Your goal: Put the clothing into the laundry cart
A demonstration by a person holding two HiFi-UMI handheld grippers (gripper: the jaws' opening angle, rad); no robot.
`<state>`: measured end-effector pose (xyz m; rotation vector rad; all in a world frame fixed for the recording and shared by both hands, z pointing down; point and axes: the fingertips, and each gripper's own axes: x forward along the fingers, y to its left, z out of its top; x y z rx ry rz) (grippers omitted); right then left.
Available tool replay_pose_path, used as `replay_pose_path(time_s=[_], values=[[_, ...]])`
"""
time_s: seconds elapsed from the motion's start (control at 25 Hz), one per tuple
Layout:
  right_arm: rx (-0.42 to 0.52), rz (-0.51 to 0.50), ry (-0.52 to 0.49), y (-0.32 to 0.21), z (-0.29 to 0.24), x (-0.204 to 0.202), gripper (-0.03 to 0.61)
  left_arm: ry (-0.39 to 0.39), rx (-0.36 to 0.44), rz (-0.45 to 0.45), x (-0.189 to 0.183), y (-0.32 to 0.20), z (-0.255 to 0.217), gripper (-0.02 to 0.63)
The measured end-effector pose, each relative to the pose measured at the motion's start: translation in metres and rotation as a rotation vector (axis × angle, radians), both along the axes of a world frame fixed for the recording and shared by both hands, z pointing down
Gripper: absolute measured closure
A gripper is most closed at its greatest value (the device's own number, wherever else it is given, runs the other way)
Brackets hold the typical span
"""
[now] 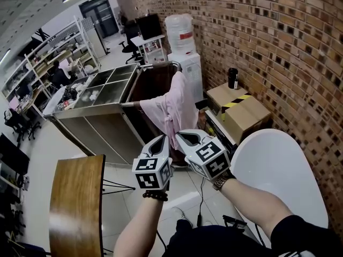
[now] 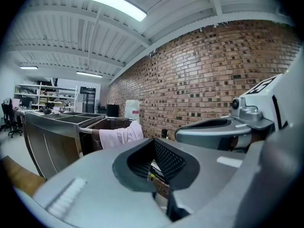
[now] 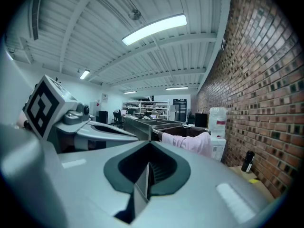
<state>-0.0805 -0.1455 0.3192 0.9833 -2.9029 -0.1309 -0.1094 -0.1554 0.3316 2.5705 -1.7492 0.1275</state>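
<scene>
A pink garment (image 1: 172, 109) hangs over the near rim of the laundry cart (image 1: 153, 83), which has a dark brown liner; most of the cloth falls outside the cart. Both grippers are held side by side in the air, short of the cart, pointing at it. My left gripper (image 1: 159, 142) is shut with nothing in it, and my right gripper (image 1: 187, 138) is shut and empty too. In the left gripper view the garment (image 2: 121, 136) lies beyond the closed jaws of the left gripper (image 2: 159, 164). The right gripper view shows the garment (image 3: 192, 143) past the right gripper (image 3: 147, 169).
A steel unit with open compartments (image 1: 103, 89) adjoins the cart's left side. A water dispenser (image 1: 186, 63) stands behind the cart by the brick wall. Cardboard boxes (image 1: 242, 111) with a black bottle (image 1: 232, 78), a white round table (image 1: 281, 170) and a wooden tabletop (image 1: 77, 199) are nearby.
</scene>
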Motion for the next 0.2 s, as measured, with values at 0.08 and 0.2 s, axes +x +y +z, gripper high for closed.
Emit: replay_pose_path(time_s=[0.08,0.2], values=[[-0.004,-0.001,0.002,0.0018,0.0007,0.0014,0.578,-0.001,-0.001,0.001,0.0021,0.0011,-0.0002,0.614],[-0.011,-0.002,0.007,0.0049,0.0015,0.0037,0.578,-0.003,-0.002,0.003,0.0055,0.0034,-0.0016,0.614]])
